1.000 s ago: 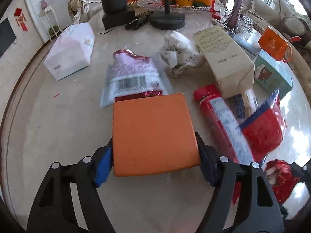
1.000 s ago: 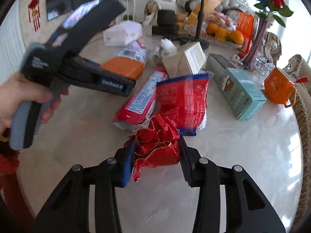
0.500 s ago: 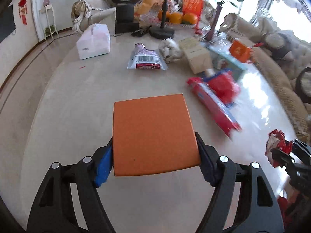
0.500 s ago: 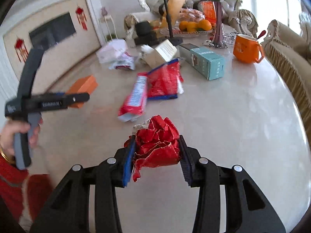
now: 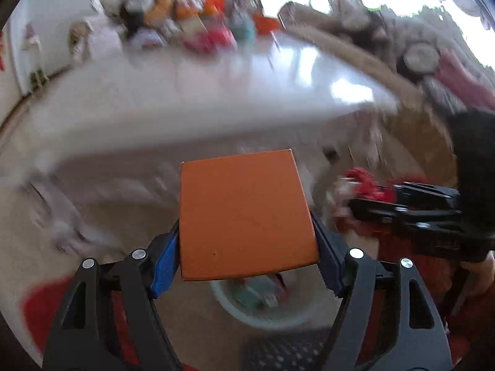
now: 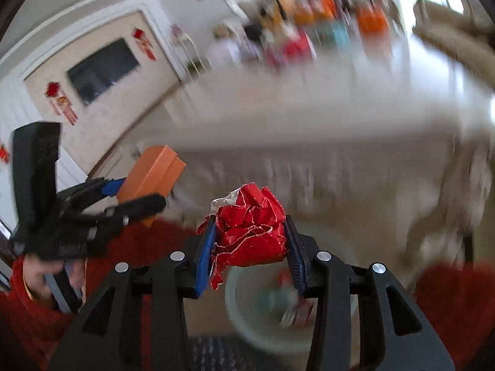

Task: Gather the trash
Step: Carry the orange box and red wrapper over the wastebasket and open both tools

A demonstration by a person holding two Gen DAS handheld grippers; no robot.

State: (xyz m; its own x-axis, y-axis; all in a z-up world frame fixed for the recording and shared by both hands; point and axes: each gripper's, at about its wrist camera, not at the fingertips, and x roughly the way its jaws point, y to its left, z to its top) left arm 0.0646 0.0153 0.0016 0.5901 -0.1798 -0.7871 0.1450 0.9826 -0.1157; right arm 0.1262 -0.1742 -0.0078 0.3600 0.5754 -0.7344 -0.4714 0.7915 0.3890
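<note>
My left gripper (image 5: 244,266) is shut on a flat orange box (image 5: 244,213) and holds it in the air in front of the table edge. My right gripper (image 6: 250,247) is shut on a crumpled red wrapper (image 6: 250,232). Both hang above a pale round bin (image 6: 263,321) on the floor, which also shows in the left wrist view (image 5: 263,306) with some trash inside. In the right wrist view the left gripper (image 6: 139,194) with the orange box (image 6: 151,173) is at the left. In the left wrist view the right gripper (image 5: 365,191) is at the right. Both views are blurred.
The round pale table (image 5: 216,92) lies ahead with several packets, boxes and an orange mug (image 6: 371,21) at its far side. A dark mat (image 5: 284,352) lies on the floor by the bin. A wicker chair (image 5: 371,71) stands at the right.
Both grippers have pulled back off the table and dropped below its edge, carrying the orange box and the red wrapper to above the floor bin.
</note>
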